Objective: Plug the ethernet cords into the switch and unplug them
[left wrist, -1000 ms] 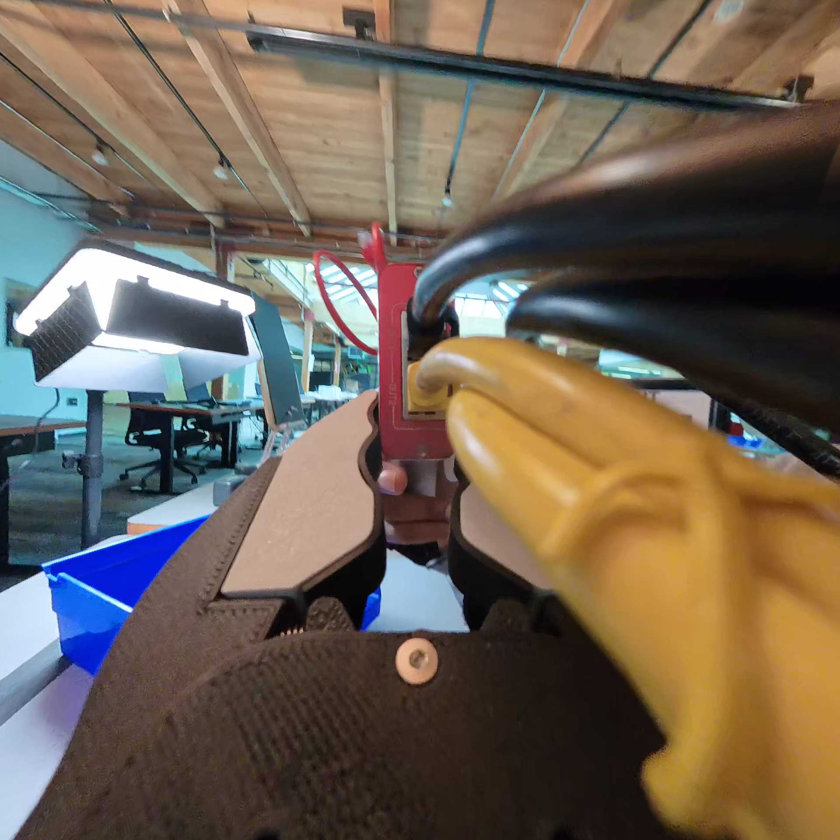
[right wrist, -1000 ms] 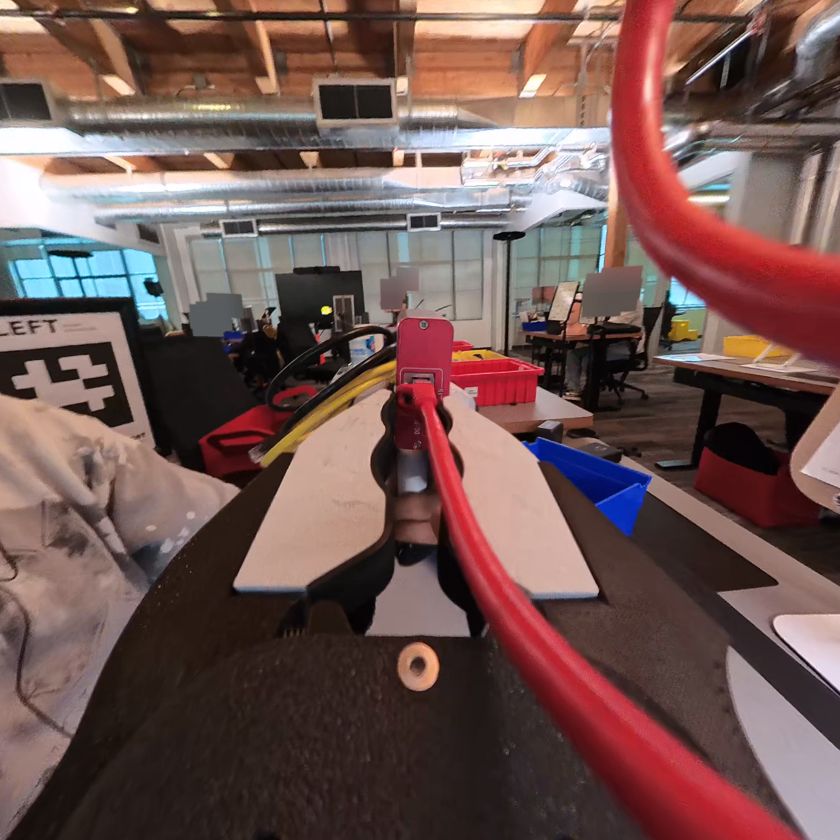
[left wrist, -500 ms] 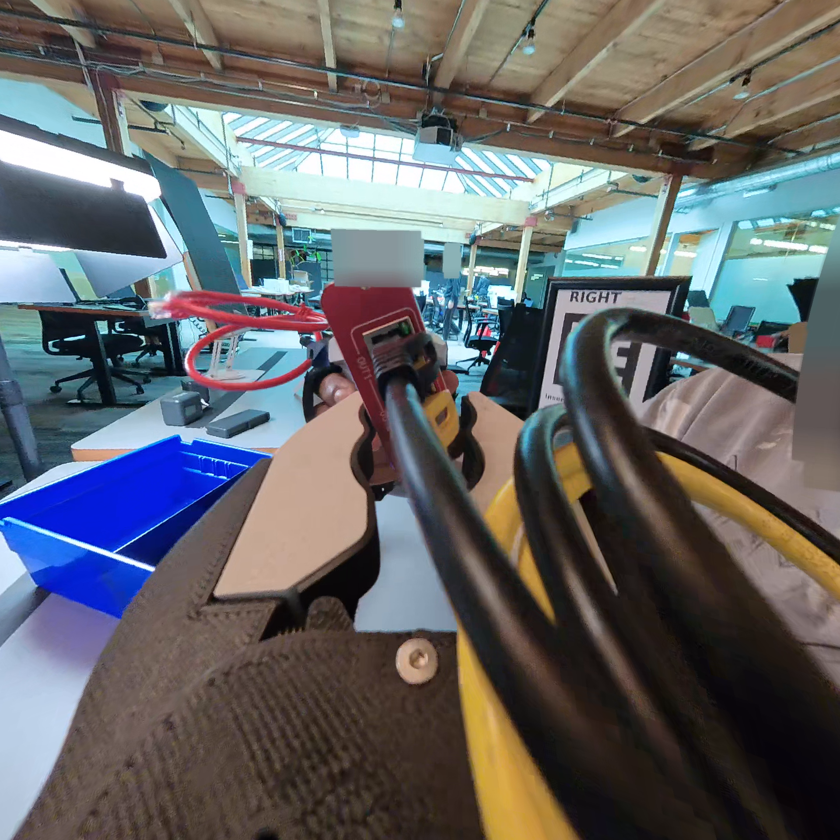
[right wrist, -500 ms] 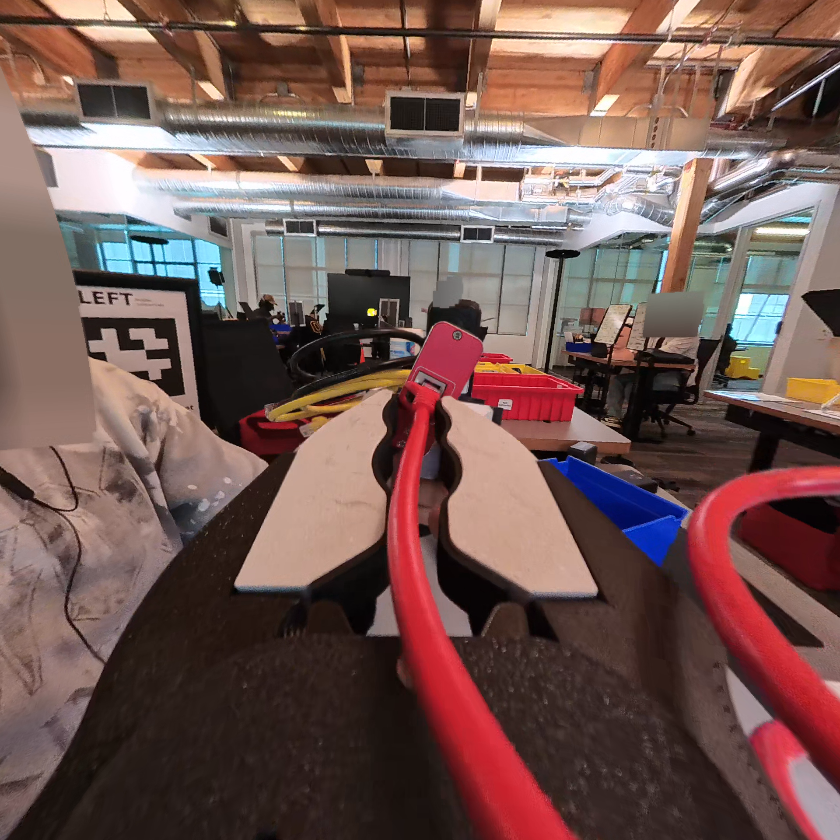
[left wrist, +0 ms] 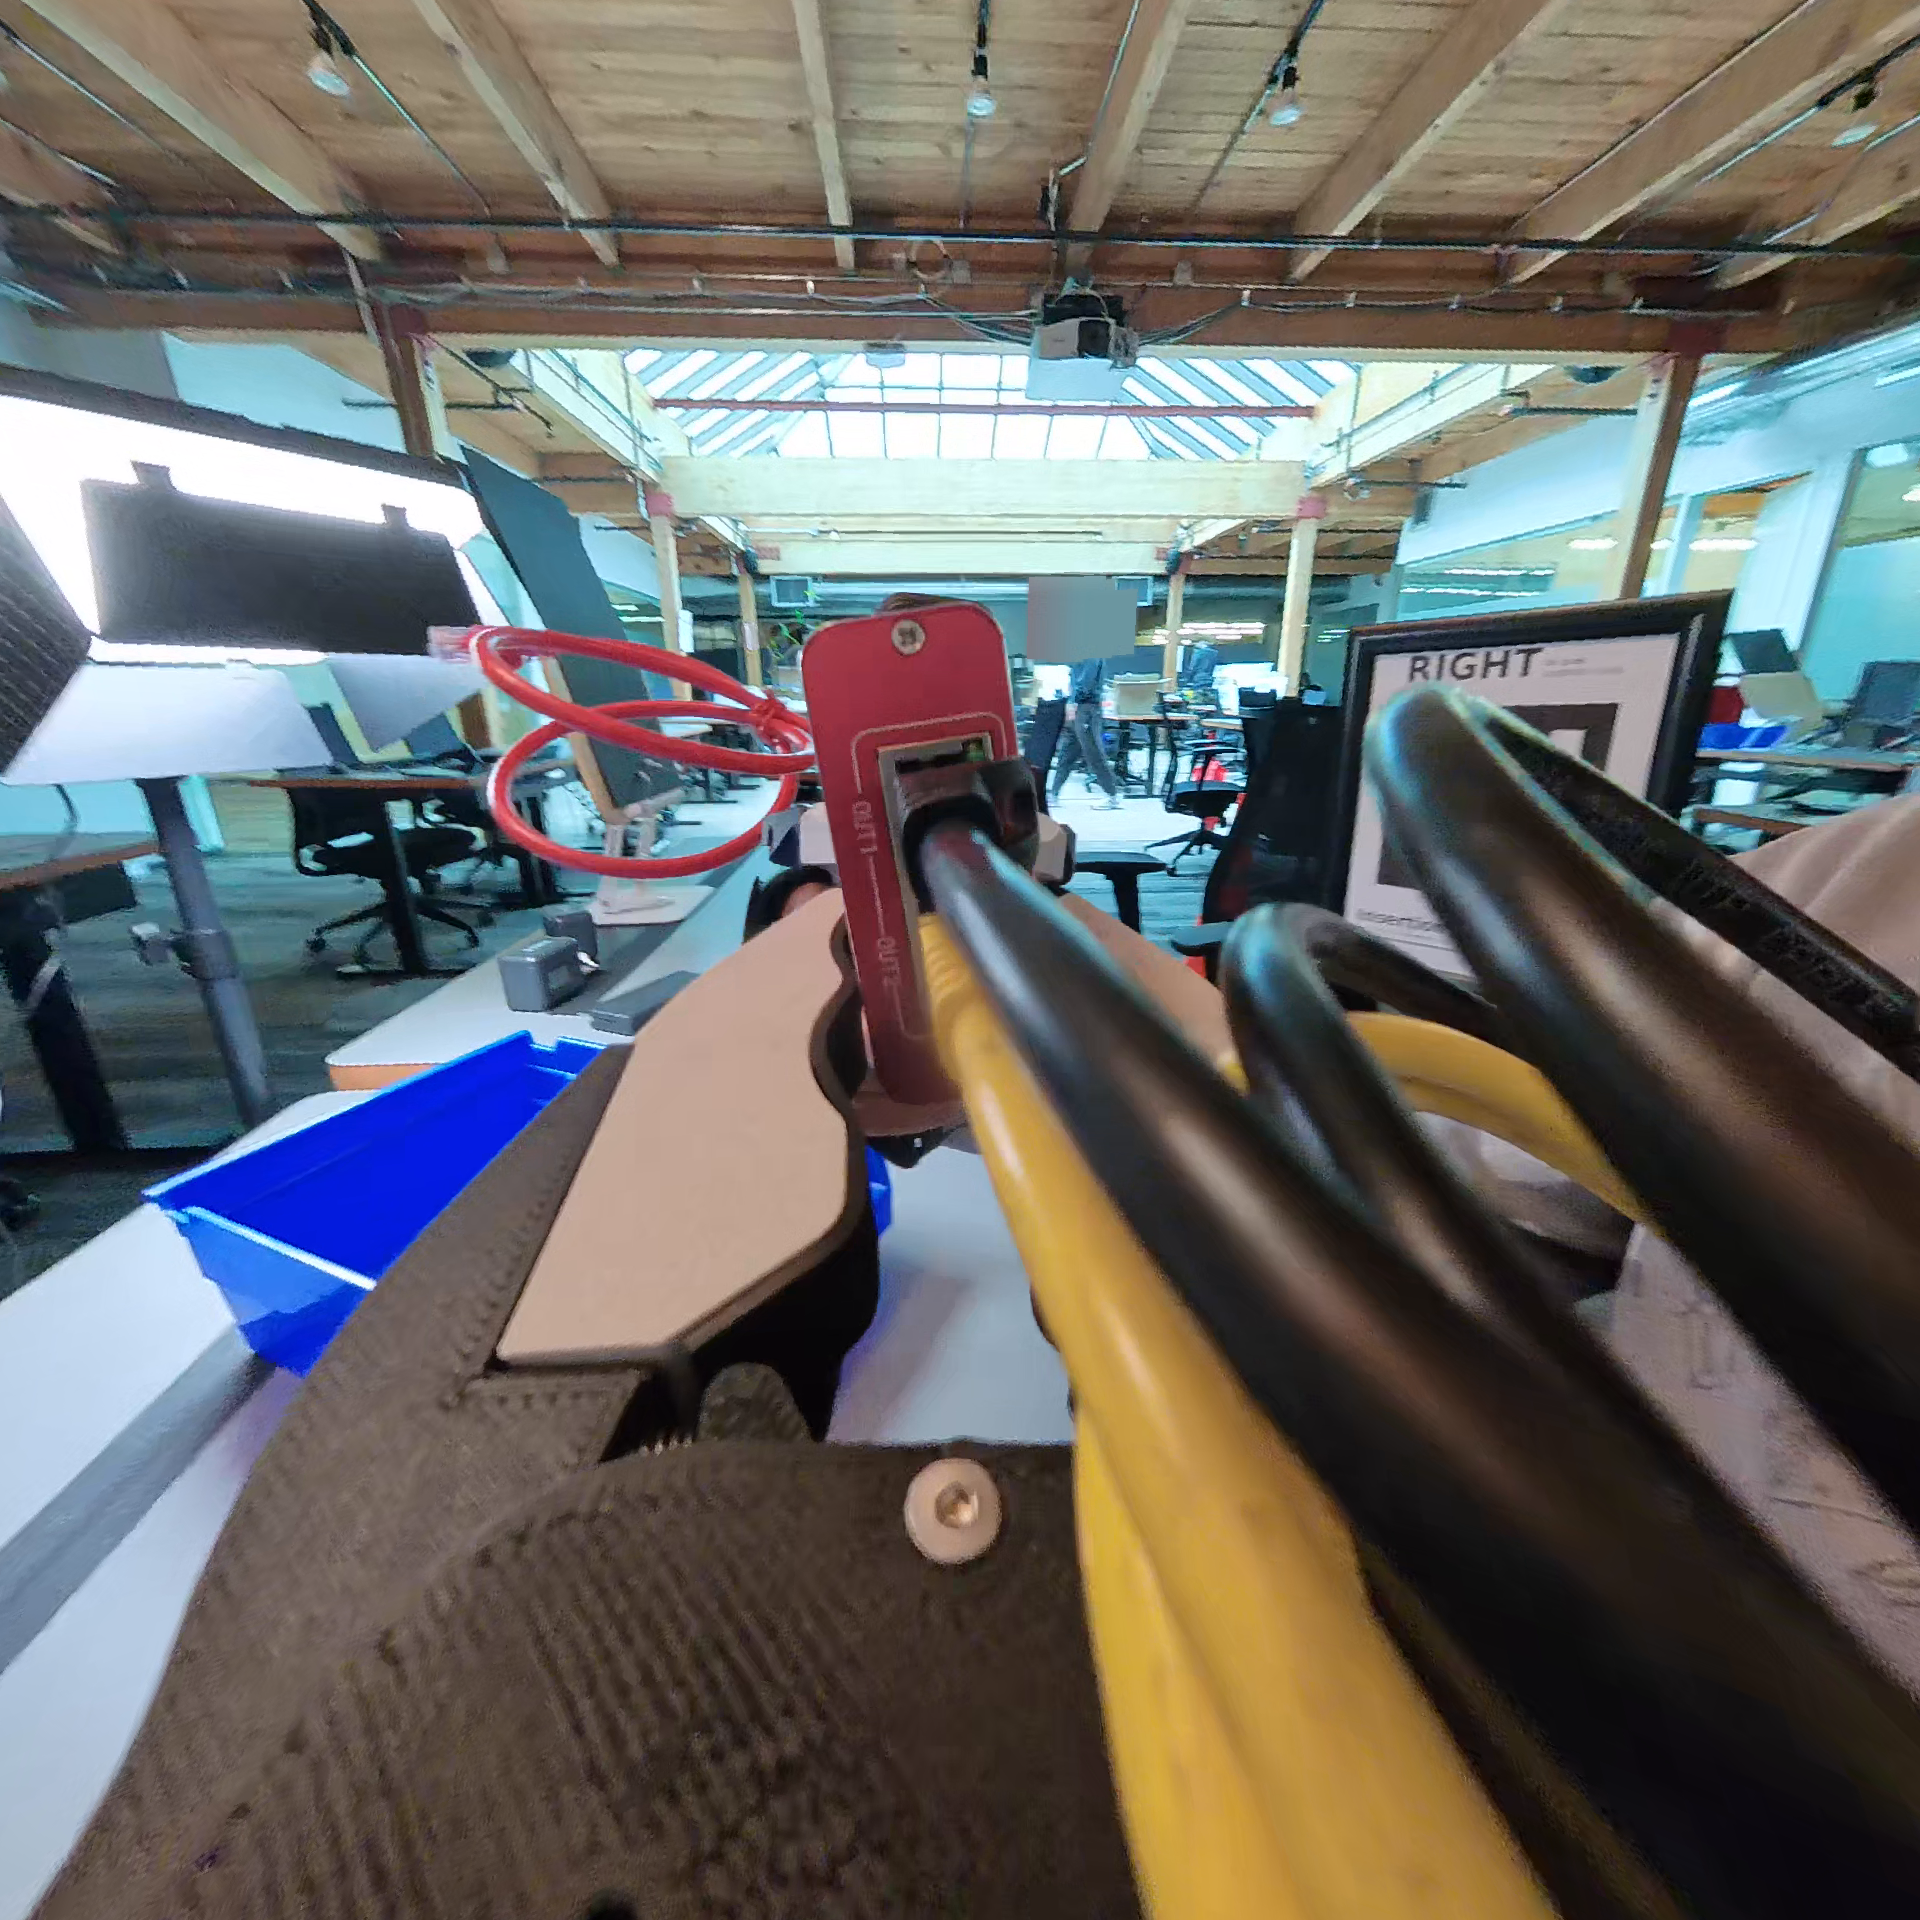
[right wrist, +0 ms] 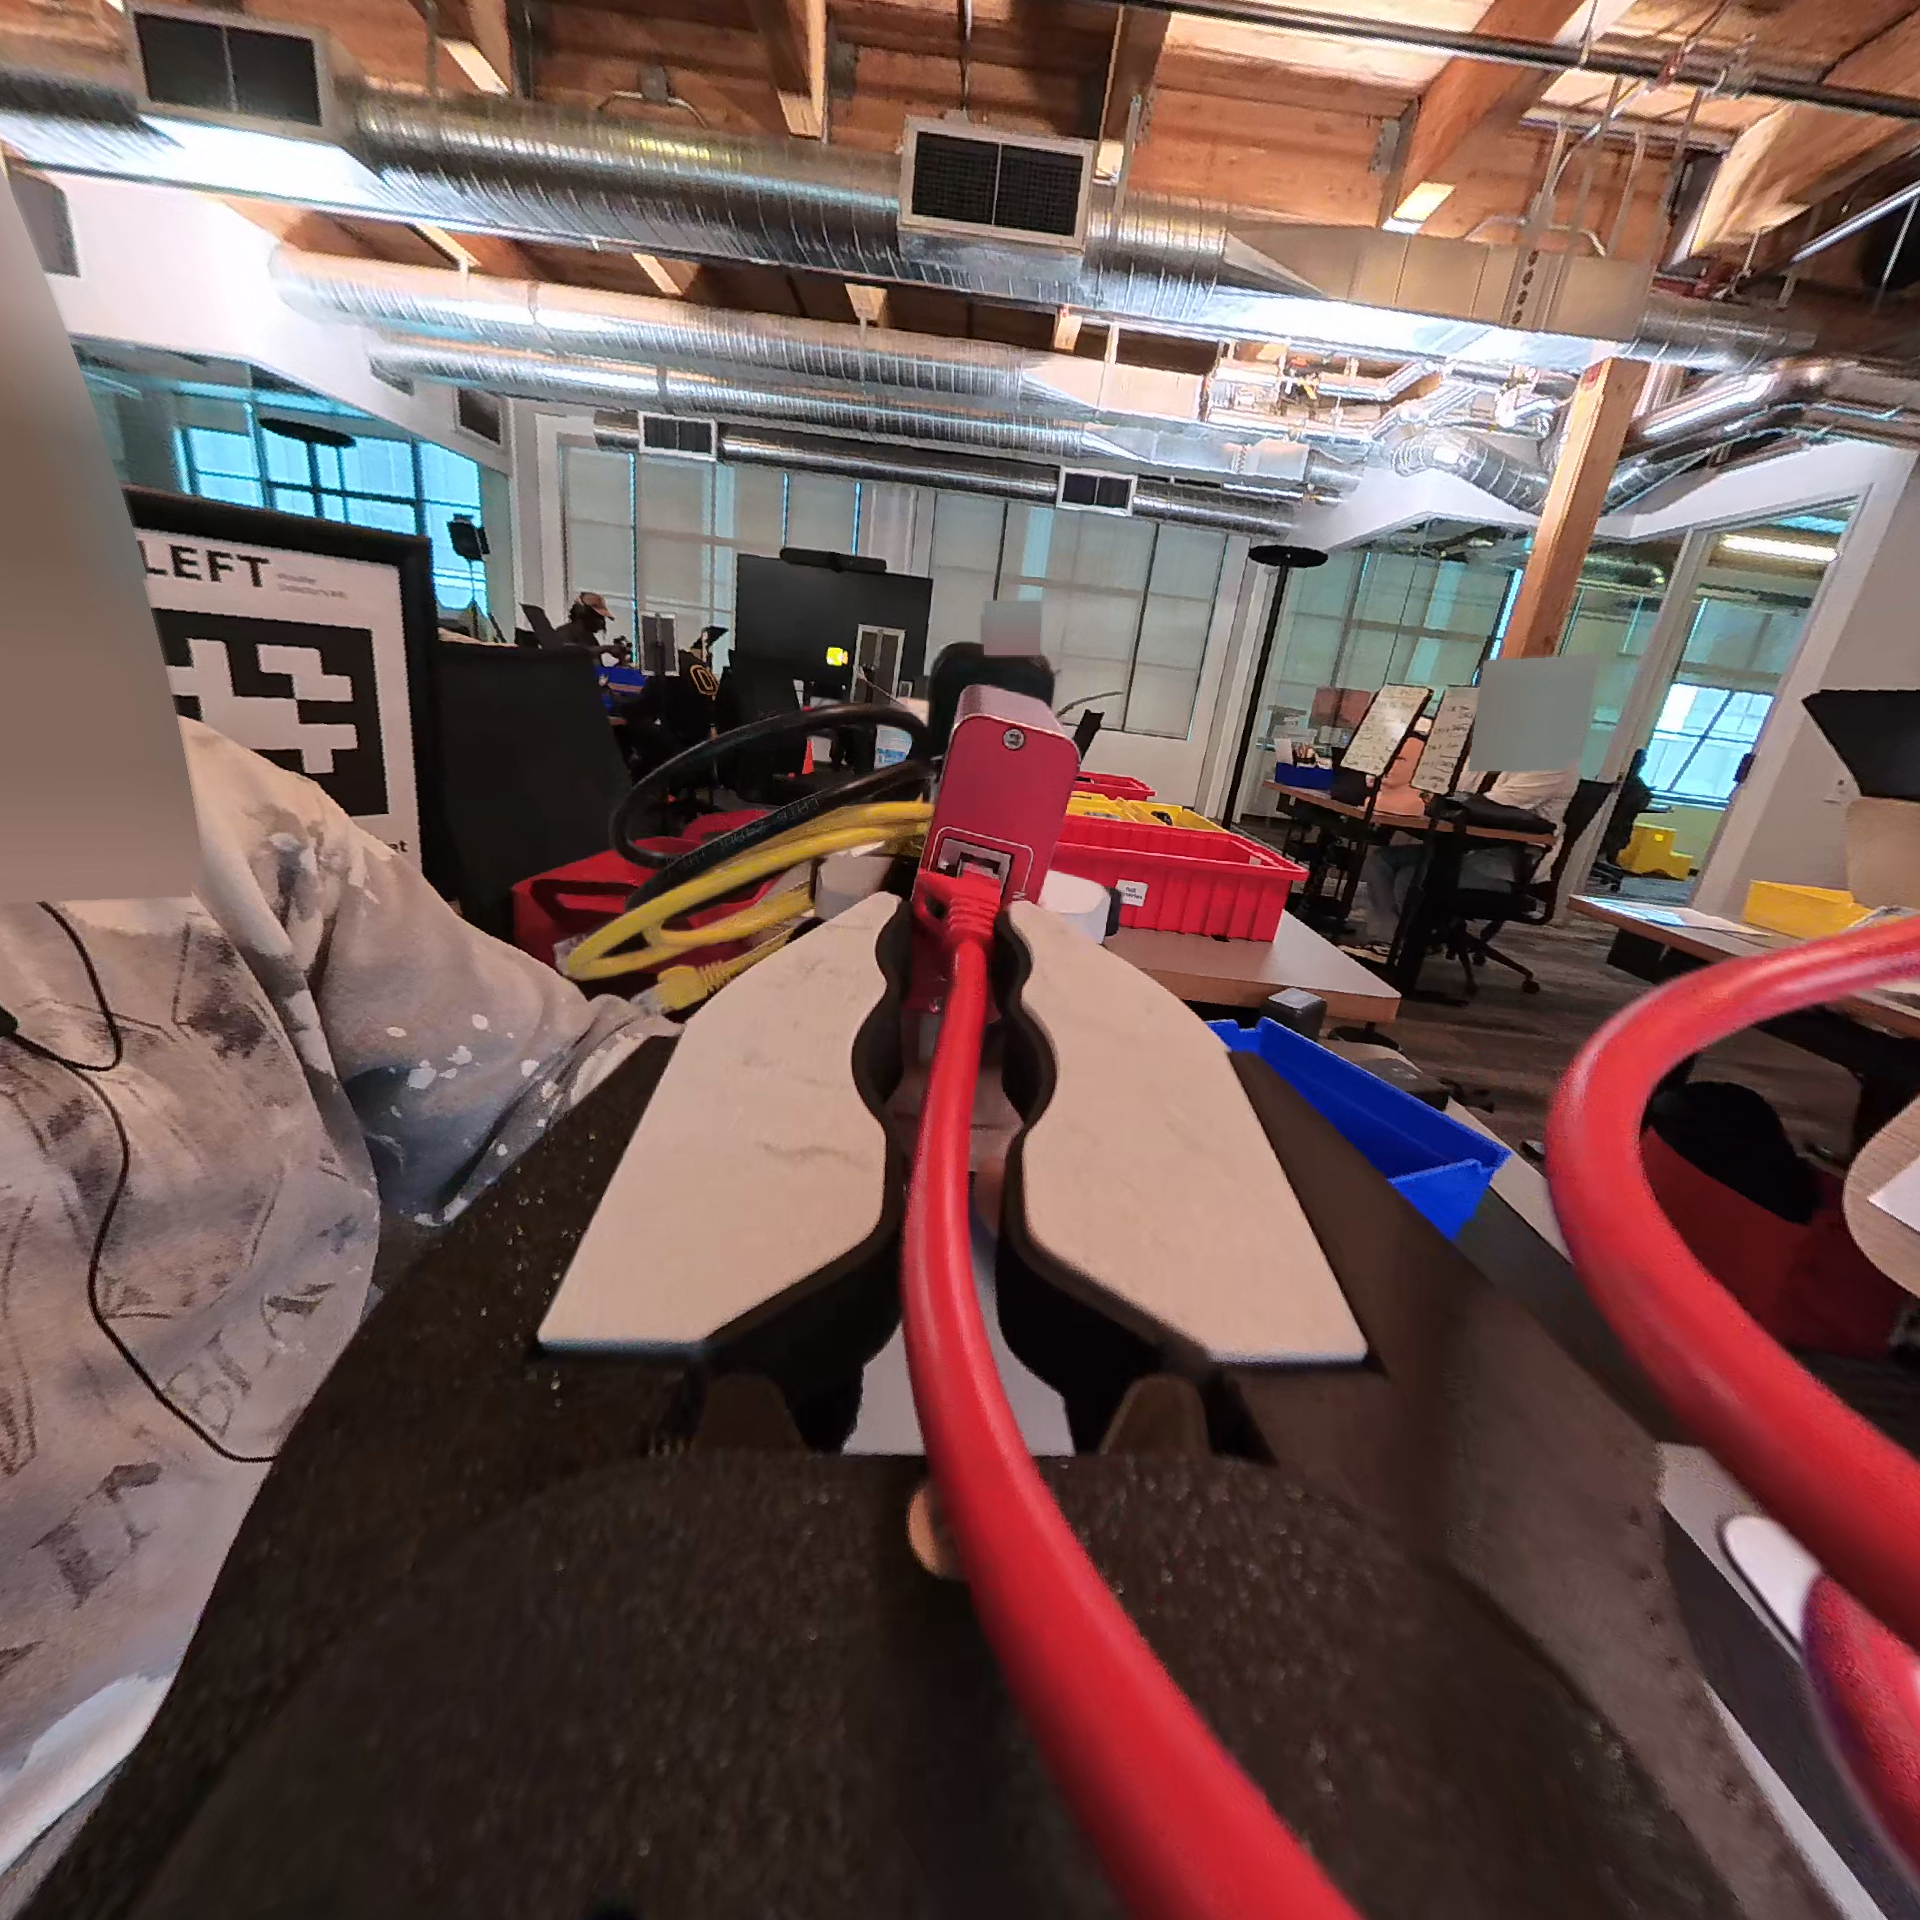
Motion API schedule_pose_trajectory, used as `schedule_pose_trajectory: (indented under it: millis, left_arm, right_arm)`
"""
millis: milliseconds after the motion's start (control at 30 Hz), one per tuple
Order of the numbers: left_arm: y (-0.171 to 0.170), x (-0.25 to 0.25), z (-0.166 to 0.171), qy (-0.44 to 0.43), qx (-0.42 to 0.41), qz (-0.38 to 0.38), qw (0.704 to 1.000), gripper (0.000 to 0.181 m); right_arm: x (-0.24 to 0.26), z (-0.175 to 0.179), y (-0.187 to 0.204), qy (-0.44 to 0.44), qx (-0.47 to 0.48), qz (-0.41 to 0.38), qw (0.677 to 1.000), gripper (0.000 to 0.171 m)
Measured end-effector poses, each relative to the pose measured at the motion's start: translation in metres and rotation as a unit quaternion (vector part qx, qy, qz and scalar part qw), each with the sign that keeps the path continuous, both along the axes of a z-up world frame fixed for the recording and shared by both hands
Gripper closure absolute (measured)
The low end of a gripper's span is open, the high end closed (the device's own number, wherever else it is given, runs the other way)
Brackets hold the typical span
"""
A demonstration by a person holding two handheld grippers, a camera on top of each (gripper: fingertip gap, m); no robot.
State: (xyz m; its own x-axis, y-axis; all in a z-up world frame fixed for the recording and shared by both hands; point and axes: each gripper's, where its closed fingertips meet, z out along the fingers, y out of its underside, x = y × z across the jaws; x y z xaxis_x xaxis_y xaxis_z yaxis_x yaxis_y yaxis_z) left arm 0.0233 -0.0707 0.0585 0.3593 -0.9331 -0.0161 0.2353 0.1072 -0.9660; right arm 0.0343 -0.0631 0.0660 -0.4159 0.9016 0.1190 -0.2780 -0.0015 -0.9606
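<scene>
Left tongs [left wrist: 894,1039] and right tongs [right wrist: 951,997] level, facing each other, both clamped tight.

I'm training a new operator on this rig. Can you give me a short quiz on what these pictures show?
1. True or false: on the switch in the left wrist view, the black cord is plugged in above the yellow cord.
2. In the right wrist view, which cord enters the switch's facing port? A) yellow B) red cord C) black
3. What colour is the bin on the table to the left of the left gripper?

Key: 1 true; 2 B; 3 blue.
</scene>
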Motion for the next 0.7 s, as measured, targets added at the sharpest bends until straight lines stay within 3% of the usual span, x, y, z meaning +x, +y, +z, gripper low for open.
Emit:
schedule_pose_trajectory:
  millis: [200,533,700]
  left_arm:
    - [0.002,-0.004,-0.003,0.011,0.063,0.034,0.997,0.15]
    - [-0.001,-0.005,0.002,0.043,0.088,0.068,0.993,0.15]
    - [-0.01,-0.008,0.016,-0.006,0.089,0.048,0.995,0.144]
  right_arm:
    - [-0.004,0.001,0.0,-0.001,-0.001,-0.01,1.0,0.156]
    - [-0.006,0.006,-0.002,0.005,0.014,-0.035,0.999,0.155]
    - [-0.01,0.0,-0.007,-0.013,0.052,-0.047,0.997,0.156]
